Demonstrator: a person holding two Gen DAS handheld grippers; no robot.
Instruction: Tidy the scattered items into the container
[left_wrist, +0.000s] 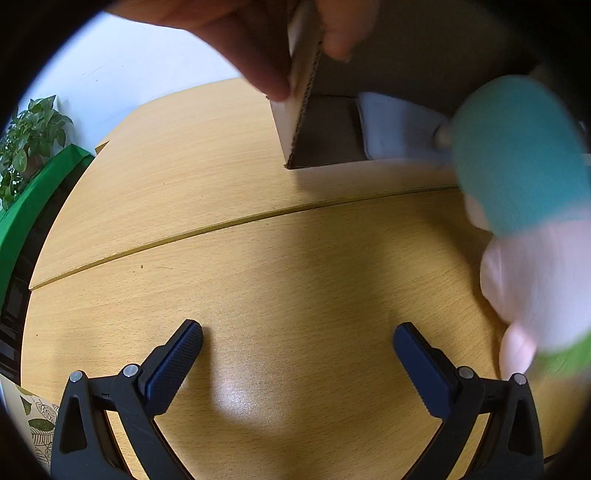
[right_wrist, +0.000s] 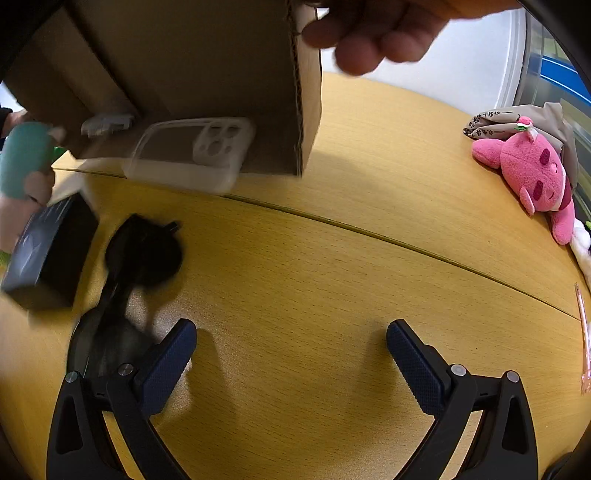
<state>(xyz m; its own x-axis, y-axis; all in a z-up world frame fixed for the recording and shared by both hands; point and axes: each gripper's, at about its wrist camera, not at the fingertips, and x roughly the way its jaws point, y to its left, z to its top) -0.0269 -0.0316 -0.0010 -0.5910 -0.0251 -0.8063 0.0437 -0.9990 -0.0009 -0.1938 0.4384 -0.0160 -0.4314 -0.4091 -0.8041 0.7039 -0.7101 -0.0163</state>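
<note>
At upper left of the right-wrist frame, the clear phone case (right_wrist: 192, 155) slides out of the tipped cardboard box (right_wrist: 221, 74); light, slick, springy, best pinched across its long edges; both the left gripper (left_wrist: 297, 345) and right gripper (right_wrist: 291, 341) gape empty.

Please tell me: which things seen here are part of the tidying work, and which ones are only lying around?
Part of the job:
cardboard box, tipped by a hand
clear phone case
dark box
black sunglasses
blurred teal and pink toy

Lying about, as far as I can judge:
pink plush
potted plant
</note>
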